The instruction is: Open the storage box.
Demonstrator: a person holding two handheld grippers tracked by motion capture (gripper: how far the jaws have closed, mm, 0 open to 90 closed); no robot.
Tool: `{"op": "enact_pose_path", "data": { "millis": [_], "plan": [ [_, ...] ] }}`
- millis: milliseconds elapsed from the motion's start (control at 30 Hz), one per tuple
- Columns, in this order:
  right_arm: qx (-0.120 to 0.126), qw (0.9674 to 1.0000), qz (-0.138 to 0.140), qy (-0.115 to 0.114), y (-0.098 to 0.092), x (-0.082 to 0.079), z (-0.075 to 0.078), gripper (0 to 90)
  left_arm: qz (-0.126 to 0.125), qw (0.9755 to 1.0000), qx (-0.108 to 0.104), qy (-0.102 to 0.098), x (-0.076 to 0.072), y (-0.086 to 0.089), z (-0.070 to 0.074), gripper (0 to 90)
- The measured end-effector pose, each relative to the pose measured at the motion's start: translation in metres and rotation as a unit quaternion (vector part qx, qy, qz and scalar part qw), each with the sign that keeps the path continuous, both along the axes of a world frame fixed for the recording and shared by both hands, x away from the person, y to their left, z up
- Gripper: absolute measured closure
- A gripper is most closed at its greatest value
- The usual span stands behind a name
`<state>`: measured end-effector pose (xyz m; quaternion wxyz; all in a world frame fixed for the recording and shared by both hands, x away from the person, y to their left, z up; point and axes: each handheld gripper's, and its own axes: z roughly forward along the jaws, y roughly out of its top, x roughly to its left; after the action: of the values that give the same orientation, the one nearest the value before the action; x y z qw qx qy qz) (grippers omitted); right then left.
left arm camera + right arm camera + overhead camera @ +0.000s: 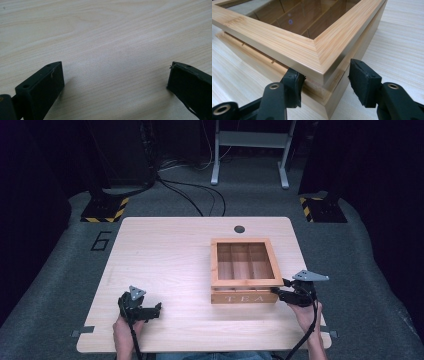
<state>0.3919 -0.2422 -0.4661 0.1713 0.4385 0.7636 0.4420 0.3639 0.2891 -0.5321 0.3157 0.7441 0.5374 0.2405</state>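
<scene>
Right gripper (286, 289) at the tea box (245, 270) near corner, mid-frame right; jaws apart, straddling the lid (287, 37) corner. Left gripper (155, 309), lower left, gapes over bare table (165, 250).

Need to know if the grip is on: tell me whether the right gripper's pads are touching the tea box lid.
Cannot tell. In the right gripper view the right gripper straddles the lid corner; one pad stands clear, the other sits against the corner, contact unclear.

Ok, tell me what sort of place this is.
Probably a lab or studio set up for recording. A lone wooden table stands on grey carpet, hazard-striped stand bases sit at its far corners, and loose cables run across the floor between dark curtains.
</scene>
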Motion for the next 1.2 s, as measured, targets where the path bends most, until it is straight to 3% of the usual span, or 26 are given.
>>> {"op": "enact_pose_path", "data": {
  "millis": [333,533,600,733,833,900,1000,1033,1200],
  "plan": [
    [-0.002,0.9999,0.008,0.012,-0.005,-0.006,-0.001,40.5,0.000,1.0000,0.000,0.000,0.000,0.000,0.000,0.4],
    [-0.005,0.9995,0.008,0.030,-0.006,-0.011,-0.013,34.6,0.000,1.0000,-0.001,-0.001,0.000,0.000,0.000,0.4],
    [0.008,0.9996,0.002,0.027,-0.008,-0.014,-0.017,31.9,-0.001,1.0000,0.000,0.000,0.000,0.000,0.000,0.4],
    [-0.003,0.9996,-0.010,0.024,-0.012,-0.020,-0.021,21.8,-0.002,1.0000,-0.001,0.002,0.000,0.000,0.000,0.4],
    [-0.022,0.9988,-0.029,0.032,-0.017,-0.027,-0.035,14.7,-0.002,1.0000,-0.001,0.002,0.000,0.000,0.000,0.4],
    [-0.033,0.9975,-0.044,0.046,-0.023,-0.031,-0.049,14.0,-0.004,1.0000,-0.001,0.003,0.000,0.000,0.000,0.4],
    [-0.047,0.9960,-0.049,0.058,-0.027,-0.032,-0.059,13.4,-0.005,1.0000,-0.003,0.005,0.000,0.001,0.000,0.4],
    [-0.053,0.9958,-0.058,0.048,-0.028,-0.034,-0.060,13.3,-0.005,1.0000,-0.002,0.004,0.000,0.001,0.000,0.4],
    [-0.067,0.9948,-0.062,0.046,-0.031,-0.036,-0.061,11.6,-0.005,1.0000,-0.002,0.003,0.000,0.000,0.000,0.3]
  ]
}}
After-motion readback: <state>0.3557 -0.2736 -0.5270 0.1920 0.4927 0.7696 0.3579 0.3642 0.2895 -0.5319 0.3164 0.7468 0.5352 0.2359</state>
